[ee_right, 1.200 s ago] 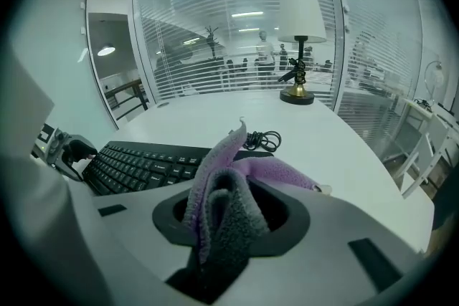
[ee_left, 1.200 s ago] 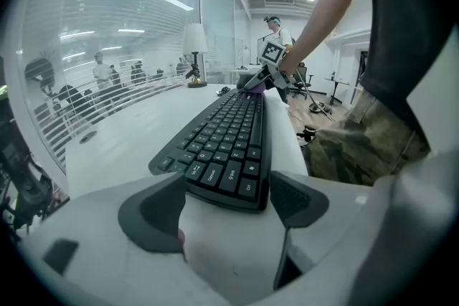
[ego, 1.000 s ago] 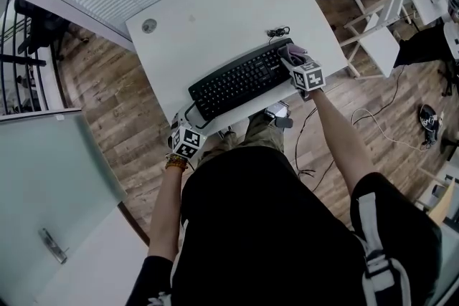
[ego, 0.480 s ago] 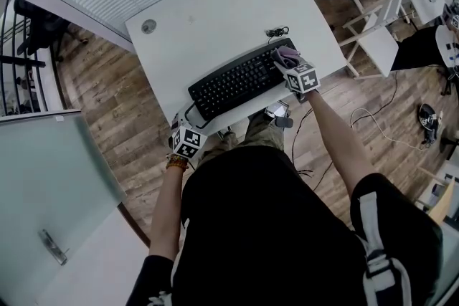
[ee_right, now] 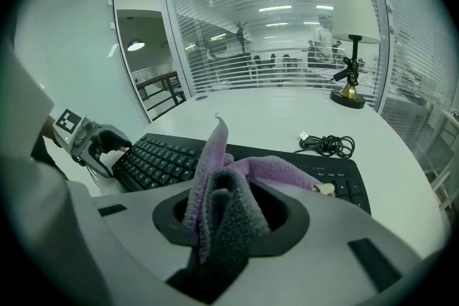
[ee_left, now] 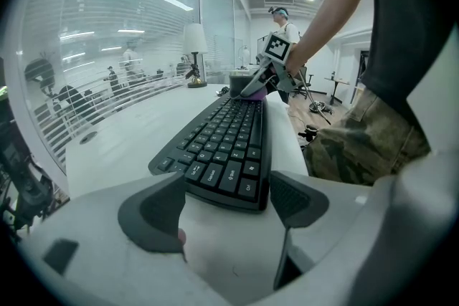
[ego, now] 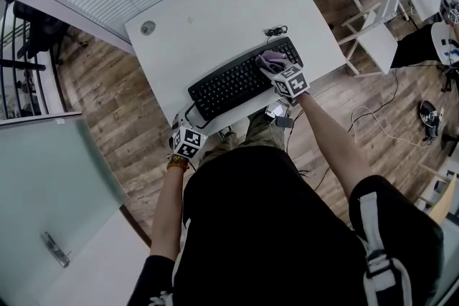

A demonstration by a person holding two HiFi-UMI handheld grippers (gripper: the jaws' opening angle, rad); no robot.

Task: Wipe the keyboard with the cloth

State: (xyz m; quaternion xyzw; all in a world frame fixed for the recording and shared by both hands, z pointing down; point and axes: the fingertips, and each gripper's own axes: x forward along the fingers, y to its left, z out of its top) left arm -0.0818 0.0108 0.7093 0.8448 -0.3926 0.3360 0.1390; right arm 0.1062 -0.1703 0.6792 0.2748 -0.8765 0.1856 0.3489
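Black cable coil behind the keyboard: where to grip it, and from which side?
Probably the bundled middle of the cable, from straight above, jaws across the coil. It lies flat on the desk, just behind the keyboard; the bundle is its thickest part, while the plug end trails loose.

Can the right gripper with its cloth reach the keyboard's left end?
Probably yes: the keyboard lies bare ahead of the right gripper and cloth; only the open left gripper there may crowd it.
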